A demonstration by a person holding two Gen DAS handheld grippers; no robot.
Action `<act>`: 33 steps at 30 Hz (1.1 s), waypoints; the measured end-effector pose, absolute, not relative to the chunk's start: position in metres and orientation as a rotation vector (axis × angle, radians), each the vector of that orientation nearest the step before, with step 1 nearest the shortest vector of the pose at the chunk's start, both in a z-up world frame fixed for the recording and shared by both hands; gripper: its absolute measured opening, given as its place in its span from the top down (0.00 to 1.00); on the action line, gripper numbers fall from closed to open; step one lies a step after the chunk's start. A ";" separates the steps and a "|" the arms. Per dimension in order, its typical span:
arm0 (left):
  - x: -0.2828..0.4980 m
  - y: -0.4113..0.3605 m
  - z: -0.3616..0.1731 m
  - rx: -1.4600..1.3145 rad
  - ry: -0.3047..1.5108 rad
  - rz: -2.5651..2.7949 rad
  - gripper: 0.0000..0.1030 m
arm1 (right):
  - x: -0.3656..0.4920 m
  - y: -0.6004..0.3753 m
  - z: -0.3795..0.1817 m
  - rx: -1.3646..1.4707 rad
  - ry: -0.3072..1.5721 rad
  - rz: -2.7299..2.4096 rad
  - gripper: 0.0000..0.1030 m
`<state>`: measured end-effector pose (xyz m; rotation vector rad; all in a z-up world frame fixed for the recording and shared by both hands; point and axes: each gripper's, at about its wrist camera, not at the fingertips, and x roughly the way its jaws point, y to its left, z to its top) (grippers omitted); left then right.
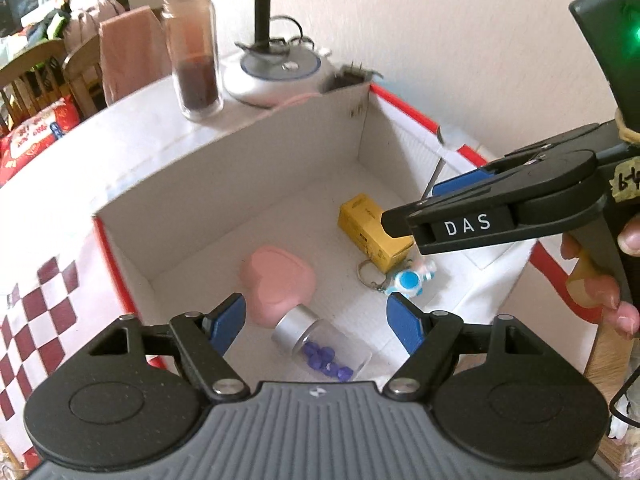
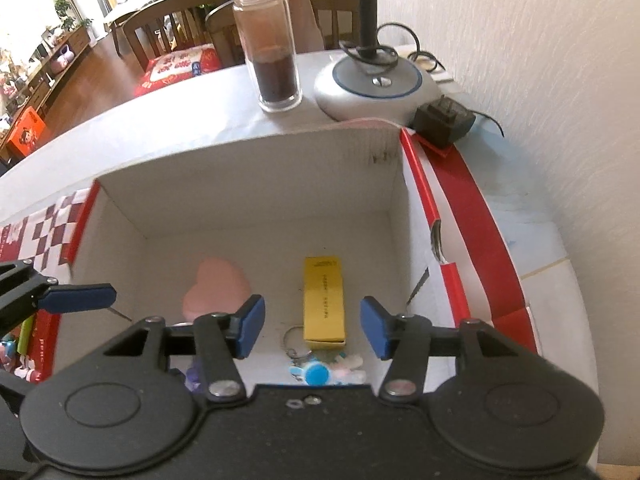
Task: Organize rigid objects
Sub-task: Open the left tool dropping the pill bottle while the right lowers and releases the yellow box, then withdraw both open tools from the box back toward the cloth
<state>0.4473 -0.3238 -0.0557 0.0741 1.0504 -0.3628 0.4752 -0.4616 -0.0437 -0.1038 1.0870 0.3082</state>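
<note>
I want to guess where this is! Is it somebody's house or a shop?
Most likely somebody's house, in or near a dining area. Wooden chairs stand behind the table, a desk lamp base and a glass jar sit on it, and clothes are piled in the background.

Keychain charm (image 2: 320, 372): lower part hidden behind right gripper body in right wrist view, shape unclear. Clear vial (image 2: 194, 376) there almost fully blocked by gripper linkage, only a purple bit shows. Print on yellow box (image 2: 324, 304) too small to read. Lamp stem (image 1: 264, 0) cut off by top edge. Glass jar (image 1: 196, 52) blurred in left wrist view. Toys (image 2: 16, 352) at right wrist view's left edge: cut off, can't ID.
</note>
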 end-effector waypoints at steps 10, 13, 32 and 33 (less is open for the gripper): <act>0.413 -0.289 -0.024 0.035 0.954 -0.359 0.25 | 0.434 -0.439 -0.017 -0.091 1.025 0.330 0.40; 0.399 -0.274 -0.015 0.029 0.925 -0.358 0.25 | 0.418 -0.426 -0.009 -0.092 1.006 0.341 0.39; 0.282 -0.139 0.013 0.004 0.784 -0.290 0.25 | 0.316 -0.308 0.012 -0.068 0.901 0.477 0.22; 0.276 -0.131 0.013 0.001 0.778 -0.283 0.25 | 0.310 -0.301 0.012 -0.065 0.894 0.487 0.22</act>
